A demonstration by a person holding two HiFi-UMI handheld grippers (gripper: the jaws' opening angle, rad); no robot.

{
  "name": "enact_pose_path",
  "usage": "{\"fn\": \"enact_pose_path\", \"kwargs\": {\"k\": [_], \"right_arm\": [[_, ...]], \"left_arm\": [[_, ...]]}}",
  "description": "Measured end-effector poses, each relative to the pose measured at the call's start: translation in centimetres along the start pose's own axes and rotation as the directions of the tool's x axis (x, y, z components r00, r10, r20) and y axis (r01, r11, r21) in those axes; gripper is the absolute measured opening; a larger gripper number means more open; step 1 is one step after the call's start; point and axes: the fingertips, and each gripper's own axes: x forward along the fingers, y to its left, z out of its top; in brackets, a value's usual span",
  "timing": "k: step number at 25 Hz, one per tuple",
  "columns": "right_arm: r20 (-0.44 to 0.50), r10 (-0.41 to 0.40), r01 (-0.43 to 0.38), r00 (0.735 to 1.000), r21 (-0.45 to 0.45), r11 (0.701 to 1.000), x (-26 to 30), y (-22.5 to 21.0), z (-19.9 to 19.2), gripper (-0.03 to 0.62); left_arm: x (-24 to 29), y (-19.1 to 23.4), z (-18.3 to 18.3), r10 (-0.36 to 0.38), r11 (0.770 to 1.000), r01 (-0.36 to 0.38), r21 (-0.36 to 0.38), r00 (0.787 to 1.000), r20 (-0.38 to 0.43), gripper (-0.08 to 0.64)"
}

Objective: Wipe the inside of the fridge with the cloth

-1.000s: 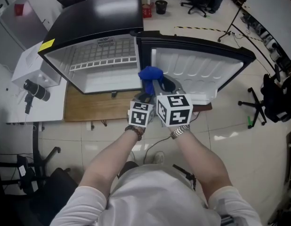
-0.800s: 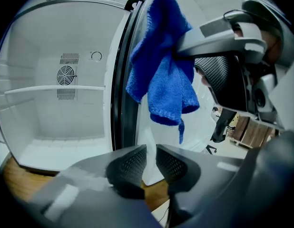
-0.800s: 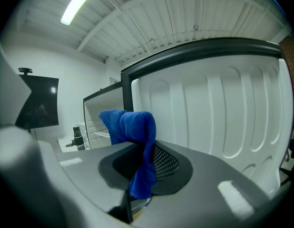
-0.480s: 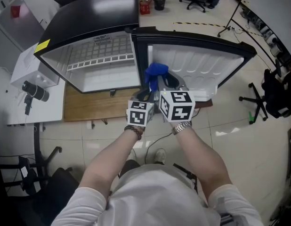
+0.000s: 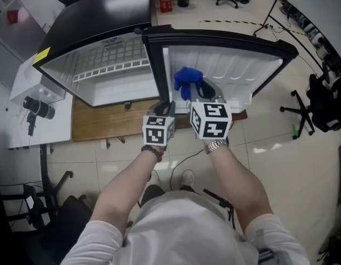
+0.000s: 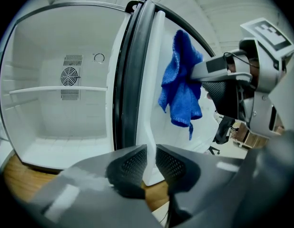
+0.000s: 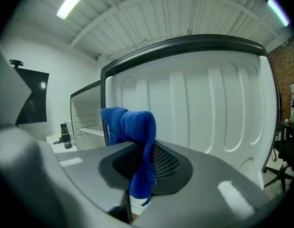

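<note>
While the black left gripper (image 6: 151,152) hovers empty, the right one grips the cloth.
White fridge interior (image 5: 112,87) gapes at left; left jaws sit narrowly apart by the door's edge; the black right gripper (image 7: 142,161) pinches the crumpled blue terry cloth (image 7: 132,125), close to the ribbed white door liner (image 5: 239,70).

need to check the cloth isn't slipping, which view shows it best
The left gripper view: the cloth hangs whole from the right gripper, before the door. The right gripper view shows only a bunch in its jaws; the head view, a blue lump.
</note>
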Motion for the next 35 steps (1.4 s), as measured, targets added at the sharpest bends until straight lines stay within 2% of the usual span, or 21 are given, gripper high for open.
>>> {"fn": "enact_pose_path", "kwargs": {"k": [16,28,35], "right_arm": [[0.0,-0.177,0.177,0.984,0.007,0.984,-4.2,-10.2,-0.6,0.052],[-0.017,-0.337,0.338,0.941,0.027,0.941,-8.0,-18.4,-1.3,0.052],[-0.02,-0.379,0.38,0.925,0.047,0.924,-9.5,-20.7,-1.5,0.052]], "left_arm": [[-0.4,0.2,0.3,0.029,0.999,-0.028,-0.038,0.999,0.027,0.055],[-0.4,0.3,0.2,0.049,0.998,-0.047,-0.05,0.998,0.037,0.053],[-0.5,0.3,0.2,0.061,0.997,-0.059,-0.05,0.998,0.032,0.052]]}}
